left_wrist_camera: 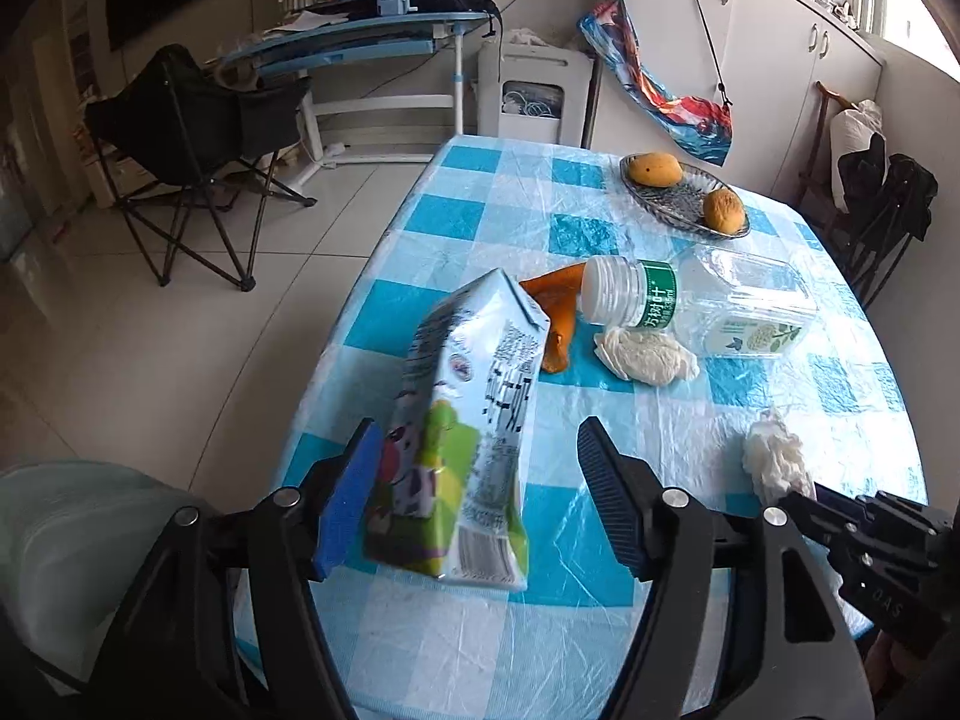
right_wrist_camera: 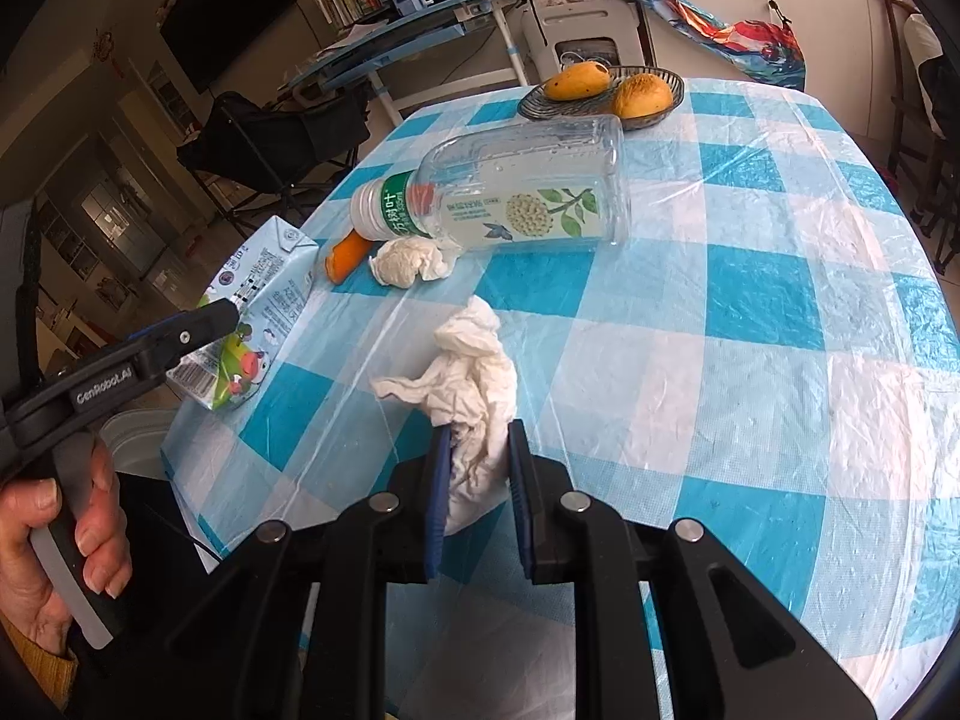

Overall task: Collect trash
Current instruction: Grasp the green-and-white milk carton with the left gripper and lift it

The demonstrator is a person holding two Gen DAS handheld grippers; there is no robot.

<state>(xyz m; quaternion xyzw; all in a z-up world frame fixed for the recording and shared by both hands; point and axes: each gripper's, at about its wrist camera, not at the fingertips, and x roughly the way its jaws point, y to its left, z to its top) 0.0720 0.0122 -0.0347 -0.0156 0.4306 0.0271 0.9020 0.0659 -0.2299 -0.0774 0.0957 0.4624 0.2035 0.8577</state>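
A milk carton (left_wrist_camera: 462,450) hangs tilted and blurred between the fingers of my left gripper (left_wrist_camera: 480,438) at the table's near left edge. A gap shows on both sides, so the pads do not press it and the gripper is open. My right gripper (right_wrist_camera: 480,438) is shut on a crumpled white tissue (right_wrist_camera: 474,360) lying on the checked tablecloth (right_wrist_camera: 750,300). Farther back lie a clear plastic bottle (right_wrist_camera: 528,192) on its side, a second tissue ball (right_wrist_camera: 408,261) and an orange peel (right_wrist_camera: 348,252).
A glass dish (left_wrist_camera: 666,204) with two yellow fruits sits at the far side of the table. A pale bin (left_wrist_camera: 78,540) stands on the floor below the table's left edge. A hand (right_wrist_camera: 60,540) holds the left gripper's handle. A folding chair (left_wrist_camera: 180,138) and a desk stand beyond.
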